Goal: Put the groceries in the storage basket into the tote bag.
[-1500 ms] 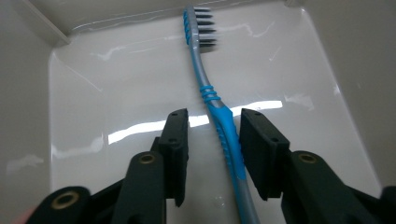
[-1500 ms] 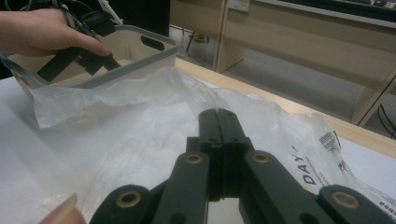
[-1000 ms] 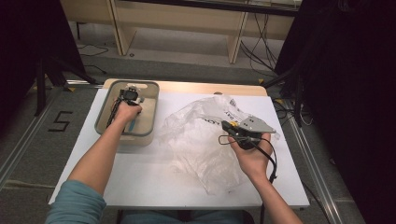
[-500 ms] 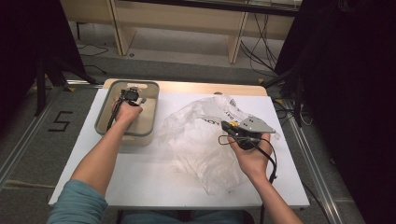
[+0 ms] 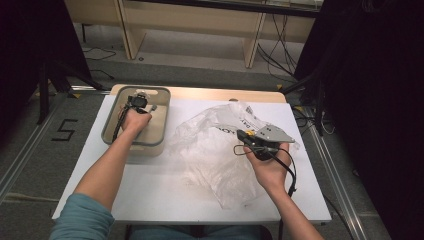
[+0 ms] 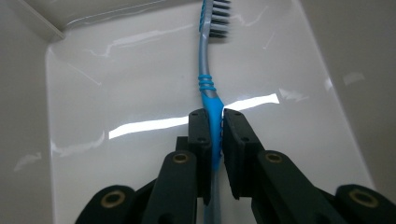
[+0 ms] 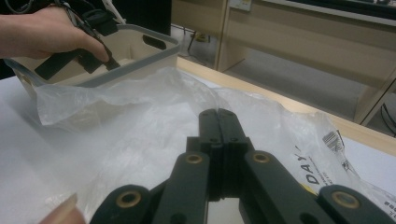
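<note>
the right gripper [image 5: 246, 136] lies nearest, its jaws pressed together with no gap at the tips; whether a fold of the clear plastic bag [image 5: 220, 150] is caught between them i cannot tell. the bag sprawls crumpled over the middle of the white table [image 5: 150, 200] (printed lettering shows on its far side). farther left, the left gripper [image 6: 214, 122] reaches down into the beige bin [image 5: 111, 127], its pads clamped on the blue handle of a toothbrush [image 6: 208, 84], whose bristled head points toward the bin's far wall.
</note>
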Demonstrator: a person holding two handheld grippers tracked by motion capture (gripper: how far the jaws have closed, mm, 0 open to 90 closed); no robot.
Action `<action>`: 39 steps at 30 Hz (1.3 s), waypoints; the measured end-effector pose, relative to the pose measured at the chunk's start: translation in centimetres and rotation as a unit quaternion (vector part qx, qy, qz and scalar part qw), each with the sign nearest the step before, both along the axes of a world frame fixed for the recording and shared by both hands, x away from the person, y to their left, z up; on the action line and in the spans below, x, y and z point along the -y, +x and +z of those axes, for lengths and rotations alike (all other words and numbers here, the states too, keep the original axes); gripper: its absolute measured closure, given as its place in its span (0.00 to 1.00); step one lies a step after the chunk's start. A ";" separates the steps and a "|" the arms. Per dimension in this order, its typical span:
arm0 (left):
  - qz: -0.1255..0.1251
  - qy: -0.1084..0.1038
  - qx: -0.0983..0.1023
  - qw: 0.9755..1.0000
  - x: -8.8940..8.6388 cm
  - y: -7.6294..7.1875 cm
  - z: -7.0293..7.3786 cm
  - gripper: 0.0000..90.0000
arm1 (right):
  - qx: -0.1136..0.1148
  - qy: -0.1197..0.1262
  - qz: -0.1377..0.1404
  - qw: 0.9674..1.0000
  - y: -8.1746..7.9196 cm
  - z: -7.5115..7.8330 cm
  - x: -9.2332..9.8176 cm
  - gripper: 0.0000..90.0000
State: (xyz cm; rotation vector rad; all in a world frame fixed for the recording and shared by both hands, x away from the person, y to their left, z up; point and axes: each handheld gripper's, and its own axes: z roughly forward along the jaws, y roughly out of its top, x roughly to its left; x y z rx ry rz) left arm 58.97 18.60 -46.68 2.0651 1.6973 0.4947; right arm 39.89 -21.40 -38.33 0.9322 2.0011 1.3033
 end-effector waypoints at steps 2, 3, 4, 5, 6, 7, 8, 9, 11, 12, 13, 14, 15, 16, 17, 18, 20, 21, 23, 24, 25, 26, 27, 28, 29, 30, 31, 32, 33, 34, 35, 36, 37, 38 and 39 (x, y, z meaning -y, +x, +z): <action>0.000 -0.002 0.000 1.000 0.0 0.0 0.0 0.91 | 0.000 0.000 0.000 1.000 0.0 0.0 0.0 1.00; 0.001 -0.004 -0.001 1.000 0.0 0.0 0.0 0.91 | 0.000 0.000 0.000 1.000 0.0 0.0 0.0 1.00; 0.001 -0.007 -0.002 1.000 -0.1 0.0 0.0 0.91 | 0.000 -0.001 0.000 1.000 0.0 0.0 0.0 1.00; 0.002 -0.008 -0.002 1.000 -0.1 0.0 0.0 0.91 | 0.000 -0.001 0.000 1.000 0.0 0.0 0.0 1.00; 0.003 -0.009 0.000 1.000 -0.2 0.0 0.0 0.91 | -0.001 -0.002 -0.001 1.000 0.0 0.0 0.0 1.00; 0.005 -0.011 0.003 1.000 -0.2 0.0 0.1 0.91 | -0.001 -0.002 0.000 1.000 0.0 0.0 0.0 1.00; 0.005 -0.012 0.004 1.000 -0.2 0.0 0.2 0.91 | -0.002 -0.002 0.000 1.000 0.0 0.0 0.0 1.00; 0.004 -0.013 0.005 1.000 -0.3 0.0 0.3 0.91 | -0.002 -0.002 0.000 1.000 0.0 -0.1 0.0 1.00; 0.003 -0.013 0.001 1.000 -0.4 -0.1 0.2 0.91 | -0.002 -0.001 0.000 1.000 0.0 -0.1 0.0 1.00; 0.006 -0.016 0.002 1.000 -0.4 -0.1 0.1 0.91 | -0.003 -0.001 0.000 1.000 0.0 -0.1 0.0 1.00; 0.007 -0.016 0.003 1.000 -0.4 -0.1 0.1 0.91 | -0.003 -0.002 0.000 1.000 0.0 -0.2 0.0 1.00; 0.005 -0.016 0.002 1.000 -0.4 -0.1 0.1 0.91 | -0.004 -0.001 0.000 1.000 0.0 -0.2 0.0 1.00; 0.004 -0.017 0.004 1.000 -0.3 -0.1 0.1 0.91 | -0.004 -0.002 -0.001 1.000 0.1 -0.2 0.0 1.00; 0.004 -0.016 0.005 1.000 -0.3 -0.1 0.2 0.91 | -0.004 -0.002 -0.001 1.000 0.1 -0.2 0.0 1.00; 0.003 -0.016 0.007 1.000 -0.3 -0.1 0.2 0.91 | -0.004 -0.001 -0.001 1.000 0.1 -0.2 0.0 1.00; 0.003 -0.017 0.008 1.000 -0.3 -0.2 0.3 0.91 | -0.004 -0.001 -0.001 1.000 0.1 -0.2 0.0 1.00; 0.004 -0.017 0.013 1.000 -0.3 -0.2 0.4 0.91 | -0.003 -0.001 0.000 1.000 0.1 -0.2 -0.1 1.00; 0.005 -0.017 0.015 1.000 -0.3 -0.2 0.5 0.91 | -0.003 -0.001 -0.001 1.000 0.1 -0.2 0.0 1.00; 0.005 -0.020 0.019 1.000 -0.4 -0.2 0.6 0.91 | -0.002 -0.001 -0.001 1.000 0.1 -0.2 0.0 1.00; 0.004 -0.023 0.021 1.000 -0.4 -0.3 0.7 0.91 | -0.002 -0.001 -0.001 1.000 0.1 -0.2 0.0 1.00; 0.004 -0.024 0.023 0.999 -0.4 -0.3 0.8 0.91 | -0.002 -0.001 -0.001 1.000 0.1 -0.2 0.0 1.00; 0.004 -0.026 0.026 0.999 -0.4 -0.4 0.9 0.91 | -0.002 -0.001 -0.001 1.000 0.1 -0.2 0.0 1.00; 0.002 -0.027 0.029 0.999 -0.5 -0.4 1.1 0.91 | -0.002 -0.001 -0.001 1.000 0.0 -0.2 0.0 1.00; 0.003 -0.029 0.033 0.999 -0.5 -0.5 1.2 0.91 | -0.002 -0.001 -0.001 1.000 0.0 -0.2 -0.1 1.00; 0.002 -0.032 0.036 0.999 -0.6 -0.5 1.4 0.91 | -0.003 -0.001 -0.001 1.000 0.0 -0.2 -0.1 1.00; 0.002 -0.036 0.040 0.999 -0.6 -0.6 1.5 0.91 | -0.002 -0.001 -0.001 1.000 0.0 -0.2 -0.1 1.00; 0.001 -0.038 0.043 0.998 -0.6 -0.6 1.6 0.91 | -0.002 -0.001 -0.001 1.000 0.0 -0.2 -0.1 1.00; 0.000 -0.039 0.045 0.998 -0.7 -0.7 1.8 0.91 | -0.001 -0.001 -0.001 1.000 0.0 -0.2 -0.1 1.00; -0.001 -0.041 0.048 0.998 -0.7 -0.8 1.9 0.91 | -0.002 -0.002 0.000 1.000 0.0 -0.2 -0.1 1.00; -0.002 -0.042 0.049 0.998 -0.7 -0.8 2.0 0.91 | -0.002 -0.001 -0.001 1.000 0.0 -0.2 -0.1 1.00; -0.001 -0.045 0.051 0.998 -0.7 -0.9 2.1 0.91 | -0.002 -0.001 -0.001 1.000 0.0 -0.2 -0.1 1.00; -0.002 -0.044 0.053 0.998 -0.8 -0.9 2.3 0.91 | -0.002 -0.001 -0.001 1.000 0.0 -0.2 -0.1 1.00; -0.002 -0.045 0.056 0.997 -0.9 -1.0 2.4 0.91 | -0.001 -0.001 -0.001 1.000 0.0 -0.2 -0.1 1.00; -0.002 -0.046 0.058 0.997 -0.9 -1.1 2.5 0.91 | -0.001 -0.001 -0.001 1.000 0.0 -0.2 -0.1 1.00; -0.002 -0.048 0.060 0.997 -1.0 -1.2 2.7 0.91 | -0.002 -0.001 -0.001 1.000 0.0 -0.2 -0.1 1.00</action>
